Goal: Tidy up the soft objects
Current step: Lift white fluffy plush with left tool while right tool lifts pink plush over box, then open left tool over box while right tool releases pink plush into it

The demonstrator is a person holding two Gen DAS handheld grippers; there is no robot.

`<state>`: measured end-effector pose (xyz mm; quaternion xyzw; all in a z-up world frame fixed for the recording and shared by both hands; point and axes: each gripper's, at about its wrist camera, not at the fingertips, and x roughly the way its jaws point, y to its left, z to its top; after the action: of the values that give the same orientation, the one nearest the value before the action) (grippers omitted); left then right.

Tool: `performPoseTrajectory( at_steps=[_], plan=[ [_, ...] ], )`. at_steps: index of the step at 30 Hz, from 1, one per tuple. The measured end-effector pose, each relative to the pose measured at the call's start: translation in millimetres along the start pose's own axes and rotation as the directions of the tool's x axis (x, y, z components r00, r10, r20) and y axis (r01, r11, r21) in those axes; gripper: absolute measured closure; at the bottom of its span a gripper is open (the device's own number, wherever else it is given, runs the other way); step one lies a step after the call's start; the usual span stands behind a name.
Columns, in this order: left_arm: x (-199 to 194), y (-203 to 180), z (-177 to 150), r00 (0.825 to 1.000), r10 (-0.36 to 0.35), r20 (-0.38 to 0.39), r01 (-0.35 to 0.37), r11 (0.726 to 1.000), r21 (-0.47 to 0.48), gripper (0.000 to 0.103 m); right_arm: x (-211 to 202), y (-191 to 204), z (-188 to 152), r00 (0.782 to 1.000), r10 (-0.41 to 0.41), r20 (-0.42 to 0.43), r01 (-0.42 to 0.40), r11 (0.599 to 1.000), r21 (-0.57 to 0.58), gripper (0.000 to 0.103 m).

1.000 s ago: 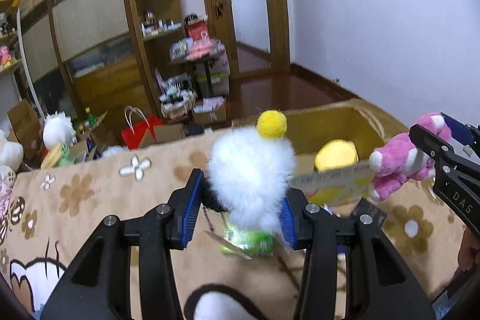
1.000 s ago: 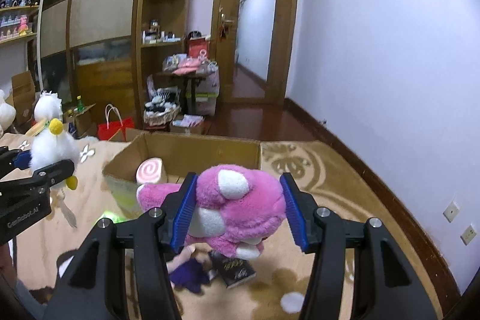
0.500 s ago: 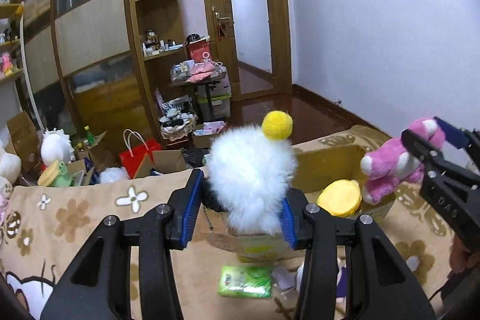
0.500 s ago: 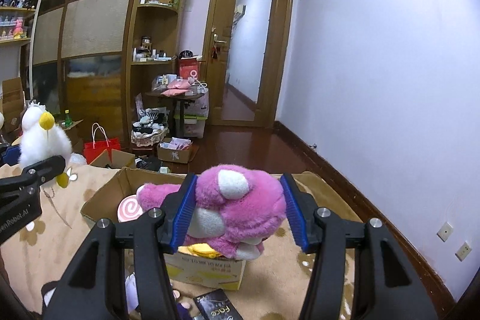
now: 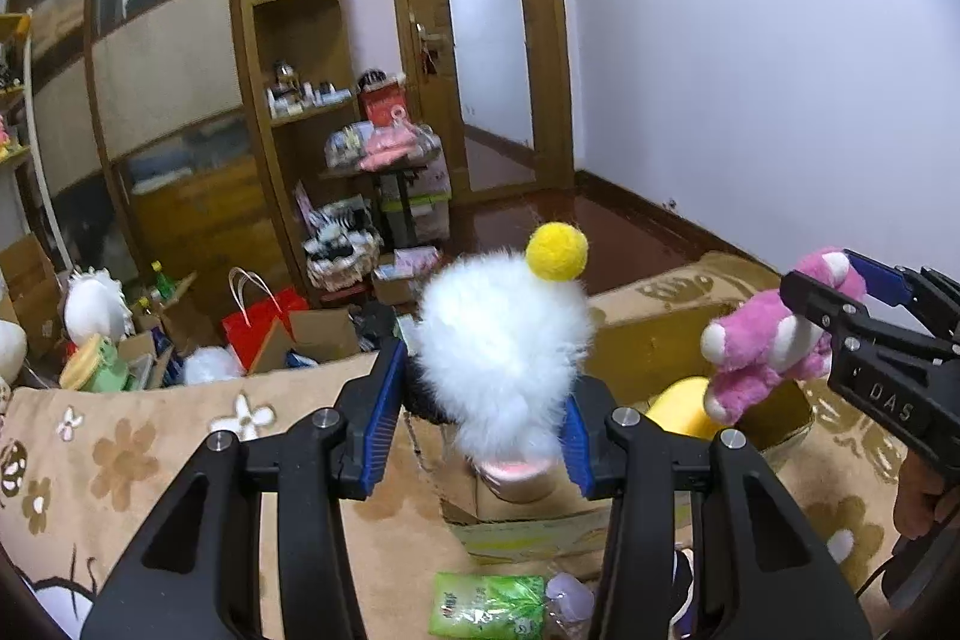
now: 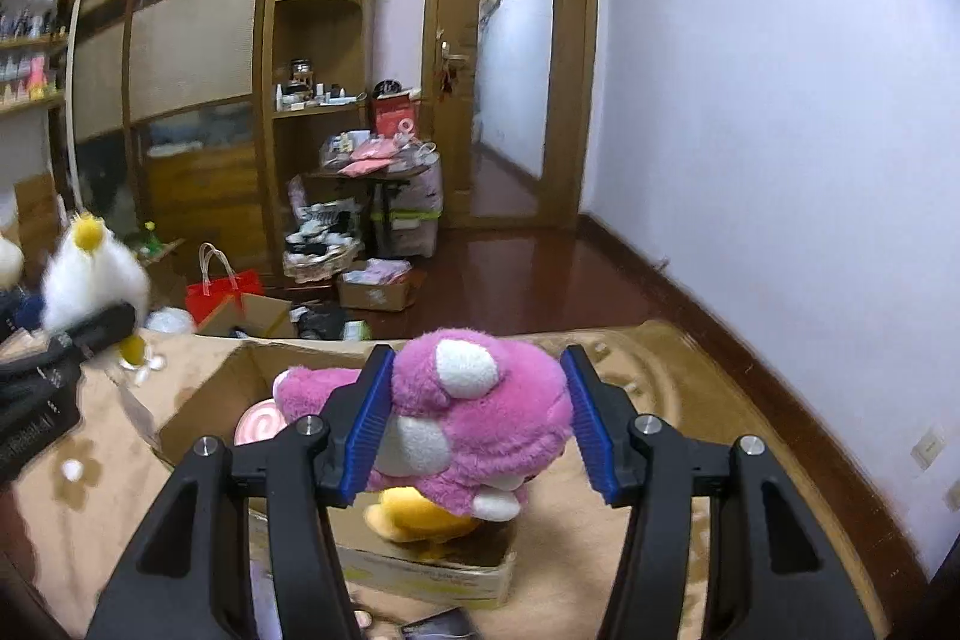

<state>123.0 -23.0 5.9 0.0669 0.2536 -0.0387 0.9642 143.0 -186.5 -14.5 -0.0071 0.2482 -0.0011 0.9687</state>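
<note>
My left gripper (image 5: 477, 421) is shut on a white fluffy plush (image 5: 501, 346) with a yellow pompom, held above the near edge of an open cardboard box (image 5: 648, 346). My right gripper (image 6: 474, 421) is shut on a pink plush bear (image 6: 480, 418), held over the same box (image 6: 240, 376). The bear and right gripper also show at the right of the left wrist view (image 5: 762, 340). The white plush shows at the left of the right wrist view (image 6: 90, 274). Inside the box lie a yellow plush (image 6: 420, 514) and a pink swirl toy (image 6: 261, 424).
The box stands on a tan flower-patterned blanket (image 5: 150, 448). A green packet (image 5: 486, 607) and a dark booklet (image 6: 438, 625) lie in front of the box. Beyond the blanket are a red bag (image 5: 258, 322), boxes, other plush toys (image 5: 90, 304) and wooden shelves (image 5: 288, 100).
Both grippers have risen and moved forward over the box, each still holding its plush. The box has dropped lower in both views.
</note>
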Motion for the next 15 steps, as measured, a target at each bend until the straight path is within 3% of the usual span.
performPoseTrajectory(
  at_steps=[15],
  plan=[
    [37.9,-17.8,-28.3,0.985,-0.101,-0.142,0.103,0.995,0.008,0.056,31.9,4.3,-20.0,0.994,0.055,-0.093,-0.058,0.998,-0.028,0.043]
  ],
)
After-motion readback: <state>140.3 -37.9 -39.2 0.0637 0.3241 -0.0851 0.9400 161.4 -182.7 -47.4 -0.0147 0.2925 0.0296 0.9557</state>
